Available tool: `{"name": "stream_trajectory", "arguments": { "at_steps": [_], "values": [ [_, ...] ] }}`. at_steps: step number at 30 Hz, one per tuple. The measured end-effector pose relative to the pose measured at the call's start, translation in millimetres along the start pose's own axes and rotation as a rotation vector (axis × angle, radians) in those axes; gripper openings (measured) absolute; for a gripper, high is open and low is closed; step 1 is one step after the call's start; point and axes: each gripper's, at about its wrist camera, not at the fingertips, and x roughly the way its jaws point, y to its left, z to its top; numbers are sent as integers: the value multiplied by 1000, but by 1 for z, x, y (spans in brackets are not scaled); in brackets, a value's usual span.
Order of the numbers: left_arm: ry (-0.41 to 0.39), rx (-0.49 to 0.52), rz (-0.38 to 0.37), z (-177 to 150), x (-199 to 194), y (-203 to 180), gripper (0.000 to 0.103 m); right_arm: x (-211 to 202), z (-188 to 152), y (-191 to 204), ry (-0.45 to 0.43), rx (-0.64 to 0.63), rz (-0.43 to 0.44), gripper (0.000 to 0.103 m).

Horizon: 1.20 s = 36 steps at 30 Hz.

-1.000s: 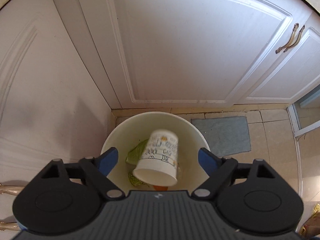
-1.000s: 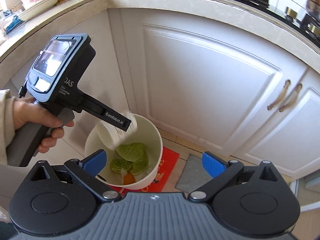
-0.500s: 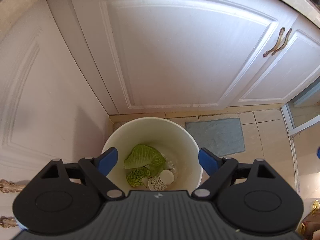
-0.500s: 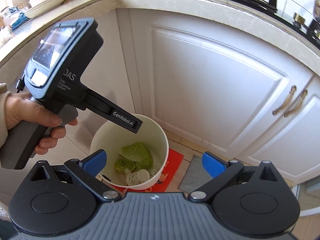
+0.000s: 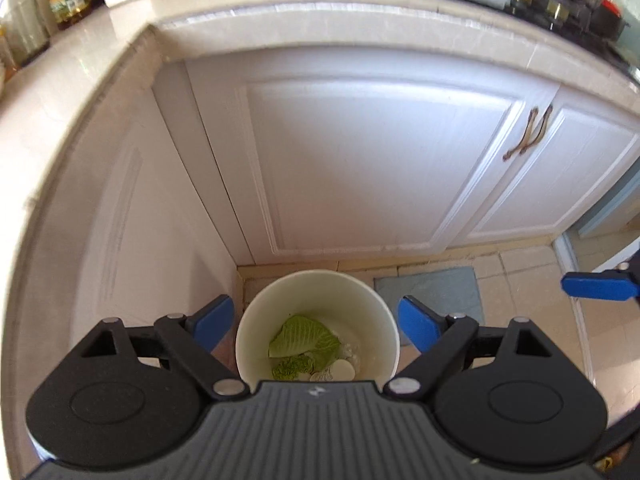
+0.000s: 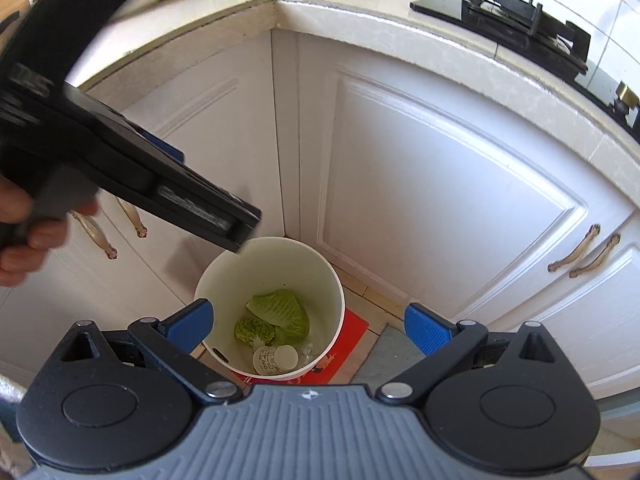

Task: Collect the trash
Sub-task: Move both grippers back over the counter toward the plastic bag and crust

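A white trash bucket (image 5: 256, 316) (image 6: 332, 292) stands on the floor in the cabinet corner. Inside lie green cabbage leaves (image 5: 302, 340) (image 6: 280, 312) and a printed paper cup (image 6: 274, 359) on its side, which also shows in the left wrist view (image 5: 340, 370). My left gripper (image 5: 316, 322) is open and empty, high above the bucket. My right gripper (image 6: 310, 324) is open and empty, also above the bucket. The left tool's body (image 6: 120, 160) crosses the right wrist view at upper left, held by a hand.
White cabinet doors (image 5: 360, 168) with bronze handles (image 5: 524, 132) stand behind the bucket. A red mat (image 6: 352, 340) lies under it and a grey mat (image 5: 432, 288) to its right. The countertop (image 6: 360, 12) holds bottles, dishes and a black stove (image 6: 512, 12).
The paper cup fell from my left gripper into the bucket and now lies on the leaves. Both grippers have risen and pulled back, so the countertop shows.
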Motion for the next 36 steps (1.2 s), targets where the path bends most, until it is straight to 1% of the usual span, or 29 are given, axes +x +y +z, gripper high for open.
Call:
{"name": "stream_trajectory", "arguments": {
  "at_steps": [4, 8, 12, 14, 16, 20, 24, 26, 32, 36],
  "values": [
    [-84, -26, 15, 4, -44, 13, 89, -16, 17, 6, -25, -35, 0, 103],
    [-158, -55, 63, 4, -85, 33, 91, -29, 40, 17, -74, -90, 34, 103],
    [-203, -101, 121, -1, -121, 57, 92, -39, 68, 36, -135, -172, 70, 103],
    [-230, -120, 166, -5, -133, 72, 92, -41, 82, 47, -164, -208, 91, 103],
    [-238, -145, 212, -11, -144, 85, 94, -40, 101, 59, -190, -241, 131, 103],
    [-254, -225, 312, -30, -162, 123, 94, -40, 131, 90, -215, -291, 225, 103],
    [-255, -322, 392, -49, -176, 159, 94, -31, 159, 123, -217, -348, 309, 103],
    [-252, -367, 429, -58, -180, 177, 94, -25, 171, 139, -216, -382, 335, 103],
    [-240, -475, 506, -84, -191, 216, 94, -7, 198, 186, -215, -455, 410, 103],
    [-234, -521, 540, -94, -194, 237, 94, 8, 215, 217, -211, -485, 454, 103]
  ]
}}
